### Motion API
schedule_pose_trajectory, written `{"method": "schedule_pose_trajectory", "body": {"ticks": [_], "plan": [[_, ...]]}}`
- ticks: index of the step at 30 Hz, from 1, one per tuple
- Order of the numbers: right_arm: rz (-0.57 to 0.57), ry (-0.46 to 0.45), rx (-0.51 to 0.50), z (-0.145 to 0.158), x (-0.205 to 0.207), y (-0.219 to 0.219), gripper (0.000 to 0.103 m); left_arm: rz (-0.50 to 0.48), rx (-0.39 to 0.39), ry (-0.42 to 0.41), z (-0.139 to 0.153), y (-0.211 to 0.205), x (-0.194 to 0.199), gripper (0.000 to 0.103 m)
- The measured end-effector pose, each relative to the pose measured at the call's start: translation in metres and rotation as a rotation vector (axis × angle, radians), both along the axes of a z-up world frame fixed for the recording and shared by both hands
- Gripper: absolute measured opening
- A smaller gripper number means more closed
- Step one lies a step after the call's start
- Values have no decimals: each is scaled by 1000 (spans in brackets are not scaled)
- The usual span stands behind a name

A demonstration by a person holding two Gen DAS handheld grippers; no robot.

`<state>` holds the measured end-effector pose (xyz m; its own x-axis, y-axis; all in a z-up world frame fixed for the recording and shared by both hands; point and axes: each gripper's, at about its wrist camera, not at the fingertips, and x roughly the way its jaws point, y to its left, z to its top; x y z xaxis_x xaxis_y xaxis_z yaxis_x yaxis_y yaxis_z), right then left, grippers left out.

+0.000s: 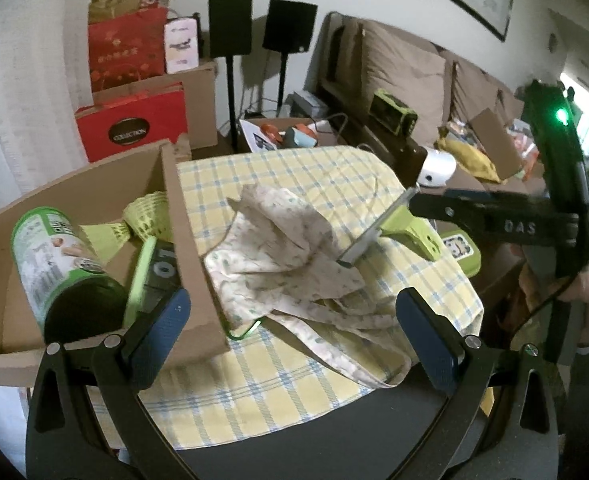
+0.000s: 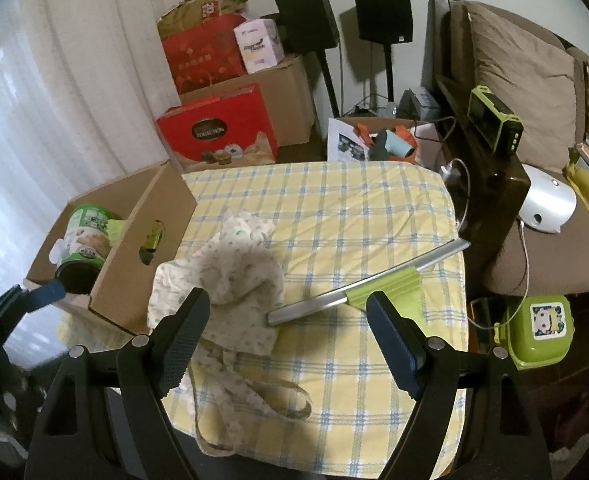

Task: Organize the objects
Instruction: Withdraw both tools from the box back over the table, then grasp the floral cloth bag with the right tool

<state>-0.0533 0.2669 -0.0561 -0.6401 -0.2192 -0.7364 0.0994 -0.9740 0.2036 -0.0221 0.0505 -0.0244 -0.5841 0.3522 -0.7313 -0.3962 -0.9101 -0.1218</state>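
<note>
- Right wrist view is showing the right gripper hanging spread above the checked cloth that is covering the desk, with nothing between its jaws.
- A crumpled cloth bag is lying near the desk's left side, just beside the box; its strap is trailing toward the camera.
- A squeegee is lying to the right of the bag, its metal blade end touching or overlapping the bag's edge.
- The bag is looking soft, light and floppy; a pinch on a bunched fold at its top would probably be gathering enough fabric, though the strap may be dragging.
- The squeegee is looking stiff and light, the blade smooth and likely slippery; its green handle is offering the surer hold.
- Left wrist view is showing the left gripper also spread and empty, over the bag and the box's near wall.
- The box is already holding a can and green items.
</note>
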Motion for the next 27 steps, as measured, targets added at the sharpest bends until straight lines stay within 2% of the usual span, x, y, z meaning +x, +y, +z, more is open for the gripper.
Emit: {"method": "schedule_pose_trajectory", "body": {"ticks": [9,16,20,23,27], "plan": [[47,-30,-3,-18,-32,-15,81,-34,6,-80,-27,25,-3,99],[108,-76,-16,-46,-75,-34,75,-28,21,-163,-54,36,-11,84],[139,-126,-83,-65,-98,-43,74,-22,21,-185,-64,37,-14,84],[156,-142,-70,-73,-110,-53,74,-26,20,-184,-65,36,-13,84],[173,-180,9,-86,-122,-70,52,-29,27,-183,-62,34,-12,84]]}}
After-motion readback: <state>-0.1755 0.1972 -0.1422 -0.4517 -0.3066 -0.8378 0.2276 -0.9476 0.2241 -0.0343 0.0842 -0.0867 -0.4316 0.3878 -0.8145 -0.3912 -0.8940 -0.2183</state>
